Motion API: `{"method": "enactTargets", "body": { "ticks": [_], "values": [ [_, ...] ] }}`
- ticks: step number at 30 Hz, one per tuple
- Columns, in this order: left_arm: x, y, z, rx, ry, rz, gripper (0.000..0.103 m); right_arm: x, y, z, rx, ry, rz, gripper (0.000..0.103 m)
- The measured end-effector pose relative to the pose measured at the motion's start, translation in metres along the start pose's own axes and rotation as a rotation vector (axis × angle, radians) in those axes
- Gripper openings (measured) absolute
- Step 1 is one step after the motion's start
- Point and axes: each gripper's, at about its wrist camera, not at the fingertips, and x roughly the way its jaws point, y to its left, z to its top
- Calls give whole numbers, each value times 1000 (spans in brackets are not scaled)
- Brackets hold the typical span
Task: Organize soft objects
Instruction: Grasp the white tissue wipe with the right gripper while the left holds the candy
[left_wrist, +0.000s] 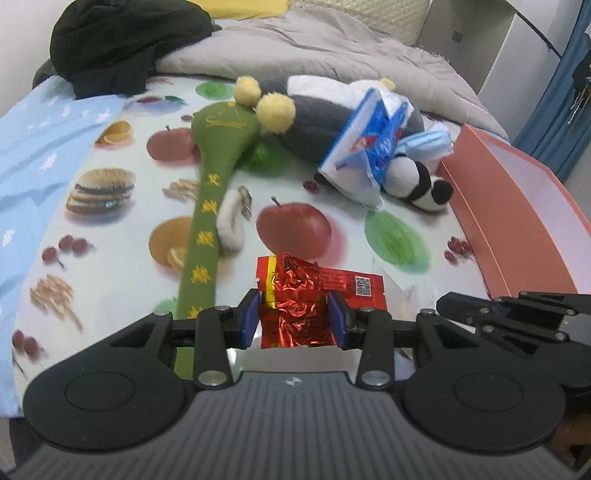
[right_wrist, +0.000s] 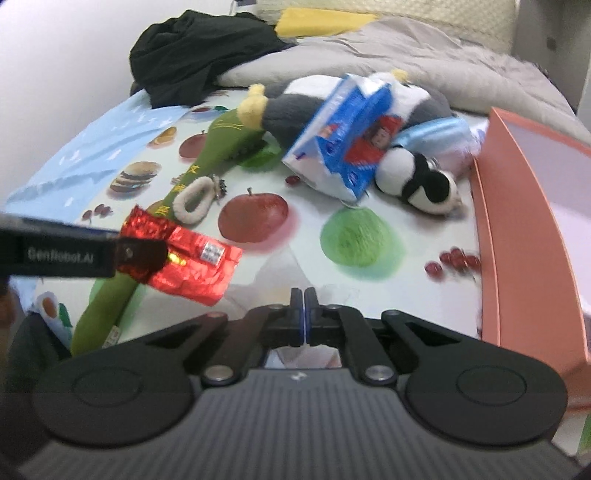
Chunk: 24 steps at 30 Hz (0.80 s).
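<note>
Left gripper clamps a crinkled red foil packet between its 2 blue pads, packet lifted clear of the fruit-print cloth; from the right wrist view the same packet hangs at the left, pinched by the left tool's black finger. Right gripper has its jaws pressed together; a scrap of clear or whitish film shows below the fingers, but whether it is pinched cannot be told. Soft things lie scattered on the cloth: a long green plush strip with yellow embroidery and 2 yellow pom-poms, a white fuzzy hair loop just beside it, a grey-and-white plush toy farther back, a blue tissue pack leaning on that toy, a small panda plush touching the pack's near side, and a light blue face mask behind the panda. A pink open box stands at the right edge, near the panda. Black clothing and a grey quilt lie at the back.
</note>
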Motion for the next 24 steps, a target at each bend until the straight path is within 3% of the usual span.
{"method": "enactTargets", "body": {
  "ticks": [8, 10, 11, 12, 19, 21, 24],
  "values": [
    [1, -6, -12, 3, 13, 7, 45, -2, -13, -11, 83, -27, 17, 8],
    [1, -6, -13, 7, 13, 15, 45, 2, -12, -12, 93, -23, 25, 19],
    [1, -6, -14, 7, 14, 18, 45, 4, -12, -12, 95, -17, 30, 38],
    [1, -6, -14, 8, 14, 22, 45, 7, -11, -13, 92, -14, 38, 48],
    [0, 5, -16, -18, 18, 48, 45, 26, -3, -13, 31, -5, 54, 47],
    [0, 7, -17, -24, 21, 54, 45, 31, -3, -11, 25, -4, 52, 55],
    [1, 9, -18, -28, 25, 61, 45, 38, -2, -9, 11, -5, 77, 59]
  ]
}}
